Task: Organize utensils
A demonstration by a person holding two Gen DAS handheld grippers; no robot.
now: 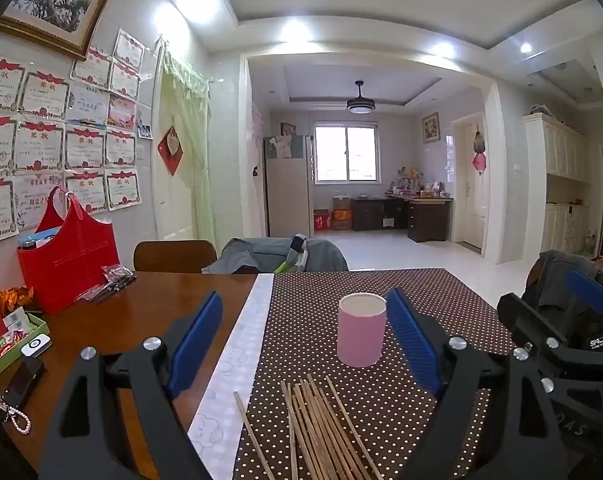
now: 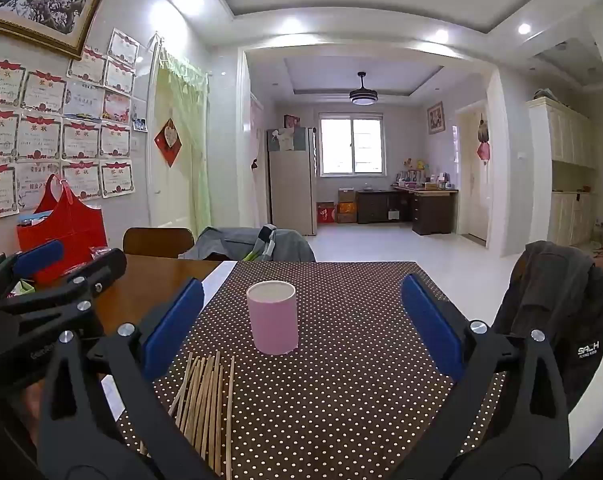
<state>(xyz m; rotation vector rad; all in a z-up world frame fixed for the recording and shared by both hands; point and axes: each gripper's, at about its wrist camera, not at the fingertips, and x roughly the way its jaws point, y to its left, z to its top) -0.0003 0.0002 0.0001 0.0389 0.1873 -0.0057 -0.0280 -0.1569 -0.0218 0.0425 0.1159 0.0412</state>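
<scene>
A pink cylindrical cup (image 1: 361,330) stands upright and open-topped on the brown polka-dot mat (image 1: 441,292); it also shows in the right wrist view (image 2: 272,317). Several wooden chopsticks (image 1: 321,428) lie loose on the mat in front of the cup, also in the right wrist view (image 2: 205,396). My left gripper (image 1: 305,340) is open and empty above the chopsticks, with the cup near its right finger. My right gripper (image 2: 301,324) is open and empty, with the cup between its fingers further ahead and the chopsticks near its left finger.
A red bag (image 1: 69,260), small packets (image 1: 109,280) and a green box (image 1: 13,340) sit on the wooden table at the left. Chairs draped with clothes stand at the far edge (image 1: 277,256) and at the right (image 2: 557,304). A white strip (image 1: 237,356) borders the mat's left side.
</scene>
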